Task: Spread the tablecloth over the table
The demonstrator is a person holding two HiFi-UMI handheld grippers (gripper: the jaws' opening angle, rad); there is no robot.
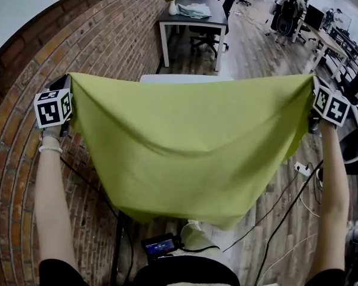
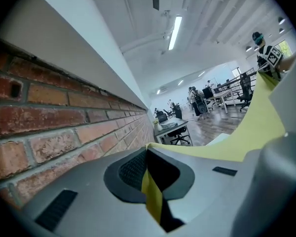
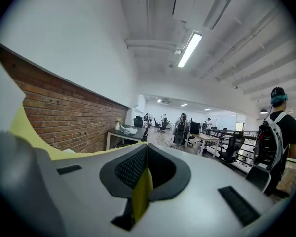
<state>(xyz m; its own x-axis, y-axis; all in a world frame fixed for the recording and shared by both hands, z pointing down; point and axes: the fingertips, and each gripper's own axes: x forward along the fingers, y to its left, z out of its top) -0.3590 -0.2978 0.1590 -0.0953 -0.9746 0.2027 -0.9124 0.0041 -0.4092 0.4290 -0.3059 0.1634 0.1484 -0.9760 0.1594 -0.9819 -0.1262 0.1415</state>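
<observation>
A yellow-green tablecloth [image 1: 191,142] hangs spread out in the air between my two grippers, sagging to a low point in front of the person. My left gripper [image 1: 68,83] is shut on its upper left corner, and my right gripper [image 1: 314,85] is shut on its upper right corner. In the left gripper view the left gripper [image 2: 147,156] pinches a fold of the tablecloth [image 2: 153,191], which runs off to the right. In the right gripper view the right gripper [image 3: 146,156] pinches a strip of the tablecloth [image 3: 142,191]. A white table [image 1: 185,77] shows just above the cloth's top edge; the rest of it is hidden.
A brick wall [image 1: 24,177] runs along the left. Farther off stands a dark table [image 1: 194,19] with a vase and a folded cloth, with office chairs beyond. Cables and a power strip [image 1: 301,169] lie on the wooden floor at right. A person with a backpack [image 3: 274,132] stands at right.
</observation>
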